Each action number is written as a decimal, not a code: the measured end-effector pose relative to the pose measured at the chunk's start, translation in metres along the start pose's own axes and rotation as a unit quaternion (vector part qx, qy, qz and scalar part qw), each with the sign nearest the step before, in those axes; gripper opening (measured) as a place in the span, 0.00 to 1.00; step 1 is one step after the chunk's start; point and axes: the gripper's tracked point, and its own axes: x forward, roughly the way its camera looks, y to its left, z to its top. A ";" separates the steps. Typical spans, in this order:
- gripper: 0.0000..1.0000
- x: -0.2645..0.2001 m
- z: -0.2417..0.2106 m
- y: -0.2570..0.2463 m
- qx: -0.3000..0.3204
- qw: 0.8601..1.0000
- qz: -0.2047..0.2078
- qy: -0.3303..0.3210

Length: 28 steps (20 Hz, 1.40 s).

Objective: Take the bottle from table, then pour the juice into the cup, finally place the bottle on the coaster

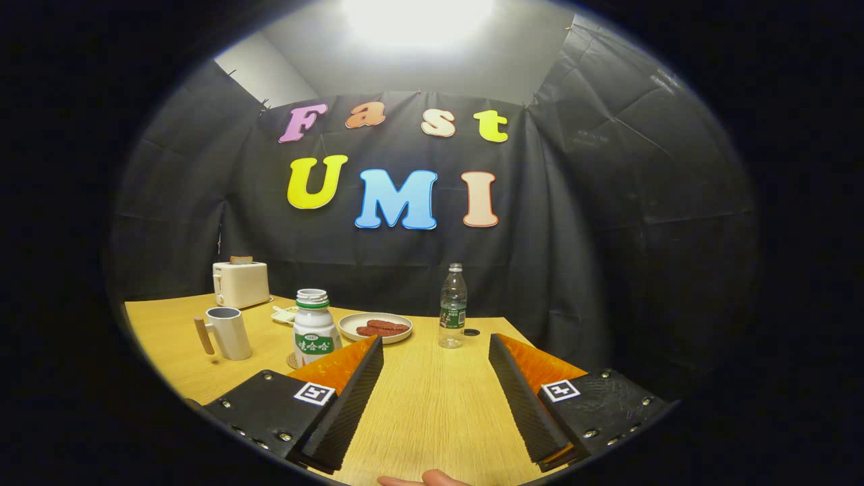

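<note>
bottle [314, 327] on coaster [294, 360], beyond open-fingered gripper [436, 378].

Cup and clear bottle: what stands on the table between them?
In the gripper view, the white bottle on a coaster and a plate of reddish food lie between the cup and clear bottle. The tongs are open.

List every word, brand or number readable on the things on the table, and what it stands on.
White bottle: green label, print too blurred to read.
Water bottle: label too small to read.
Cup, toaster: no text.
Gripper, open, holding nothing: square markers on fingers, no words.
</note>
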 end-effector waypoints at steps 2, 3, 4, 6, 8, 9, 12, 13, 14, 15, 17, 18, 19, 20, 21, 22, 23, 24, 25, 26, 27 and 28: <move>0.96 -0.007 -0.007 0.007 0.005 1.000 0.006 0.005; 0.96 -0.010 -0.009 0.010 0.007 1.000 0.010 0.008; 0.96 -0.013 -0.013 0.014 0.009 1.000 0.014 0.011; 0.96 -0.017 -0.019 0.021 0.015 1.000 0.021 0.016; 0.96 -0.020 -0.023 0.029 0.020 0.999 0.028 0.019; 0.96 -0.021 -0.024 0.033 0.021 0.999 0.031 0.021; 0.96 -0.022 -0.031 0.049 0.022 0.998 0.045 0.028; 0.96 -0.022 -0.031 0.053 0.023 0.998 0.050 0.029; 0.96 -0.020 -0.032 0.059 0.022 0.998 0.054 0.030; 0.96 -0.017 -0.032 0.063 0.021 0.998 0.057 0.031; 0.96 -0.013 -0.034 0.075 0.022 0.997 0.067 0.033; 0.96 -0.010 -0.036 0.079 0.021 0.997 0.071 0.035; 0.96 -0.007 -0.036 0.084 0.020 0.996 0.075 0.036; 0.96 -0.004 -0.038 0.089 0.019 0.996 0.079 0.037; 0.96 -0.001 -0.038 0.093 0.019 0.996 0.081 0.036; 0.96 0.003 -0.040 0.096 0.018 0.996 0.084 0.037; 0.96 0.007 -0.041 0.100 0.017 0.995 0.086 0.039; 0.96 0.012 -0.042 0.104 0.017 0.995 0.089 0.039; 0.96 0.017 -0.042 0.108 0.017 0.995 0.093 0.040; 0.96 0.022 -0.043 0.111 0.018 0.994 0.095 0.040; 0.96 0.026 -0.042 0.114 0.018 0.994 0.097 0.040; 0.96 0.031 -0.042 0.117 0.019 0.994 0.099 0.040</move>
